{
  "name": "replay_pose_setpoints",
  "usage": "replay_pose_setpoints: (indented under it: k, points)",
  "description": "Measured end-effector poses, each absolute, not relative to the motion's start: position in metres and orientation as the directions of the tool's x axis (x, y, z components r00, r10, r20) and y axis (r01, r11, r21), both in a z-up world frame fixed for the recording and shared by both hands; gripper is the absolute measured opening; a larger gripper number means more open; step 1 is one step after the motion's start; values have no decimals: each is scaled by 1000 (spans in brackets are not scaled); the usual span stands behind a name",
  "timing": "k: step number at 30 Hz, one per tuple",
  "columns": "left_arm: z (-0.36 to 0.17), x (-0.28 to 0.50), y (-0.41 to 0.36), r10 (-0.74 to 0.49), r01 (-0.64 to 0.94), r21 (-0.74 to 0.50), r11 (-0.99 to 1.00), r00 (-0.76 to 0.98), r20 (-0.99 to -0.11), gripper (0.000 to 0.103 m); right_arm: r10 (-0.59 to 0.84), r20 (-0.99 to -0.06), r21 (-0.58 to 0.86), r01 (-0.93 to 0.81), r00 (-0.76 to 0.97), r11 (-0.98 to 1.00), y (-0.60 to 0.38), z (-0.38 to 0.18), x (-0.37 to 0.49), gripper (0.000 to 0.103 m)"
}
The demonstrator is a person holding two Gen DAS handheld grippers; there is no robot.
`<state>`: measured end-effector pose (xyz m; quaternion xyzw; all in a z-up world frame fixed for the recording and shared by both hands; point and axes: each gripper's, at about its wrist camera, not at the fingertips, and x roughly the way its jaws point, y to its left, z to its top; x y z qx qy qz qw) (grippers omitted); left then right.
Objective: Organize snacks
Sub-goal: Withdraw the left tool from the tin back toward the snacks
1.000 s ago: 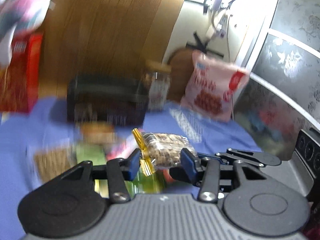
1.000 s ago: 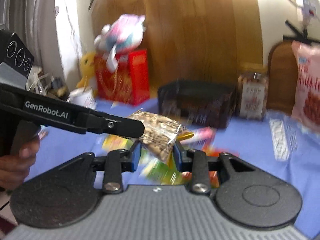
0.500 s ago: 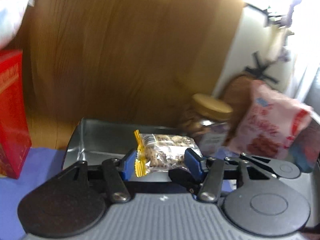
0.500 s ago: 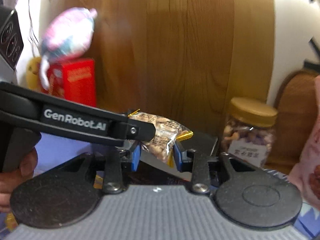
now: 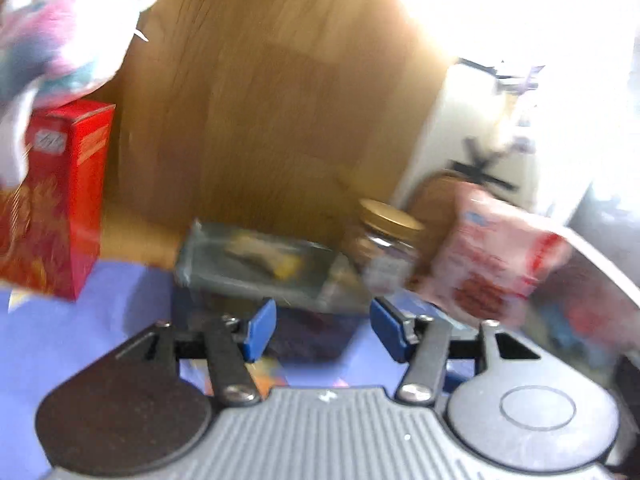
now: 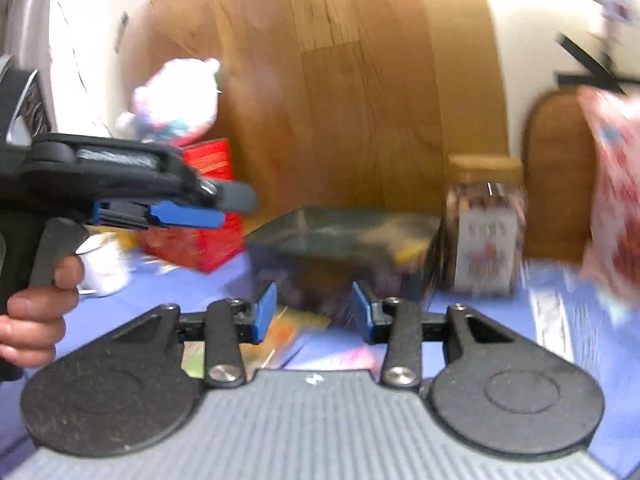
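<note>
A dark metal tin (image 5: 224, 276) stands open on the blue cloth, with a clear nut snack packet (image 5: 260, 258) with yellow ends lying inside it. The tin (image 6: 320, 264) and packet (image 6: 394, 240) also show in the right wrist view. My left gripper (image 5: 322, 328) is open and empty, just in front of the tin. My right gripper (image 6: 314, 312) is open and empty, also in front of the tin. The left gripper appears in the right wrist view (image 6: 180, 216) at left, held by a hand. Loose colourful snack packets (image 6: 288, 336) lie below the fingers.
A gold-lidded jar of nuts (image 5: 384, 252) stands right of the tin, with a pink snack bag (image 5: 492, 260) beyond it. A red box (image 5: 52, 204) with a plush toy (image 5: 60, 40) on top stands at left. A wooden board (image 5: 260, 100) leans behind. A white cup (image 6: 106, 270) sits far left.
Both grippers held the nut packet over the tin. Both have opened and pulled back, and the packet now lies inside the tin.
</note>
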<state>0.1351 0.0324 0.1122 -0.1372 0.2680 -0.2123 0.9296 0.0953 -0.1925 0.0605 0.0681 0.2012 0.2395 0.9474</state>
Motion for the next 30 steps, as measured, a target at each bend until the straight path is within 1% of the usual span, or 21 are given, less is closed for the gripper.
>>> replay_pose_setpoints:
  k: [2, 4, 6, 9, 12, 14, 16, 18, 20, 21, 23, 30]
  points:
    - [100, 87, 27, -482, 351, -350, 868, 762, -432, 56, 479, -347, 276, -400, 807, 874, -198, 46, 59, 45]
    - [84, 51, 17, -471, 371, -297, 880, 762, -444, 56, 460, -357, 300, -366, 813, 881, -200, 30, 26, 45]
    - [68, 23, 6, -449, 373, -252, 893, 759, -471, 56, 454, -392, 312, -348, 800, 884, -192, 17, 12, 45]
    - [40, 2, -6, -415, 359, -210, 909, 743, -526, 56, 446, -429, 325, -327, 785, 888, -184, 6, -3, 45]
    - [24, -10, -7, -367, 303, -207, 930, 761, -535, 56, 432, -460, 341, -295, 776, 893, -179, -2, -11, 45]
    - [19, -14, -2, -362, 280, -231, 932, 766, -532, 56, 424, -467, 333, -290, 776, 897, -178, -3, -18, 45]
    - [16, -16, 1, -340, 266, -213, 940, 775, -533, 56, 425, -465, 332, -292, 777, 897, -180, -3, -25, 45]
    - [14, -24, 5, -327, 256, -204, 945, 784, -528, 56, 430, -481, 351, -281, 764, 893, -184, -10, -27, 45]
    - [5, -22, 7, -319, 242, -210, 947, 781, -537, 57, 437, -466, 374, -276, 769, 885, -188, -13, -28, 44]
    - [-1, -20, 10, -307, 222, -217, 951, 771, -558, 56, 438, -463, 377, -277, 770, 884, -189, -14, -28, 44]
    - [-2, -21, 13, -322, 230, -232, 945, 774, -546, 58, 442, -457, 383, -277, 772, 881, -190, -15, -30, 44]
    - [-3, -23, 5, -299, 241, -178, 954, 777, -554, 61, 450, -441, 413, -269, 777, 870, -193, -17, -33, 44]
